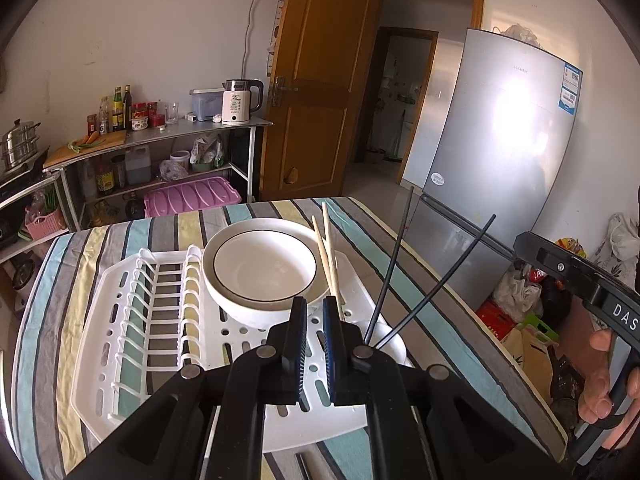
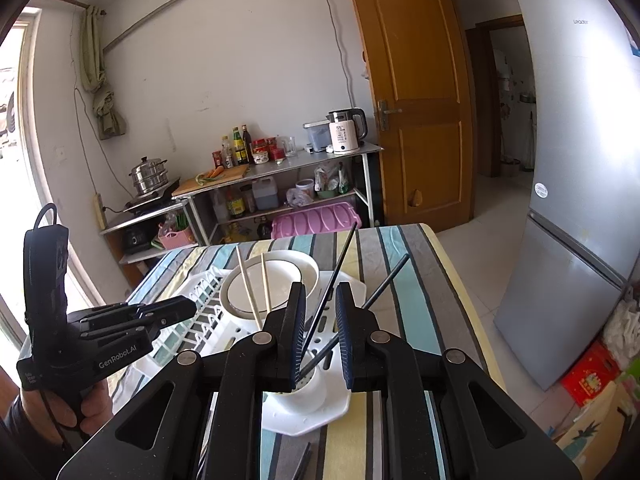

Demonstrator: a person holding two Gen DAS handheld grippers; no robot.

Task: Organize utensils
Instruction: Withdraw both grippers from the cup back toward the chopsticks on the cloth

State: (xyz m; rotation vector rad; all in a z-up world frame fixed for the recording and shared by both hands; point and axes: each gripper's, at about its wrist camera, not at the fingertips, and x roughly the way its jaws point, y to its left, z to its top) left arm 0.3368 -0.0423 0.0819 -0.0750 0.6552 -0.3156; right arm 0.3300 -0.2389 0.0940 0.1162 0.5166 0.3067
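Note:
A white dish rack (image 1: 132,320) lies on the striped table, with a white bowl (image 1: 260,268) stacked on a plate in it. Two black chopsticks (image 2: 332,276) stand splayed in the rack's white utensil cup (image 2: 308,388), and two wooden chopsticks (image 2: 250,292) lean beside the bowl. My right gripper (image 2: 320,288) is open just above the cup; the black chopsticks pass between its fingers without being pinched. My left gripper (image 1: 314,312) is shut and empty, hovering over the rack in front of the bowl, with the wooden chopsticks (image 1: 328,248) just behind its right finger.
The striped table (image 1: 440,280) drops off at its right edge toward a silver fridge (image 1: 500,140) and bags on the floor (image 1: 520,320). A metal shelf (image 1: 160,136) with a kettle and bottles stands beyond the table, next to a wooden door (image 1: 320,80).

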